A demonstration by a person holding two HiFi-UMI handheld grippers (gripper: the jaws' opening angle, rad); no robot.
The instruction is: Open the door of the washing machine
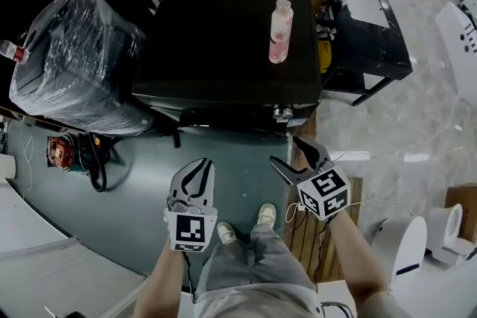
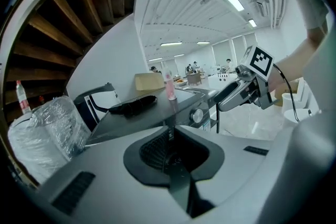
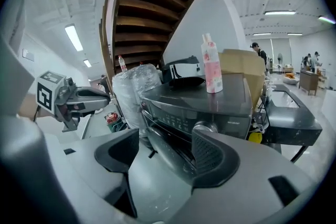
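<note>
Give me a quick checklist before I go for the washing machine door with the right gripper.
1. Right gripper open: ok, jaws apart, nothing between them.
2. Left gripper out of the way: ok, shut, empty, off the machine.
3. Right gripper at the washing machine front: not ok, short of it, no contact.
4. Door handle located: cannot tell; only the control panel and knob show clearly.
5. Pink bottle on top steady: ok, upright, back from the front edge.
</note>
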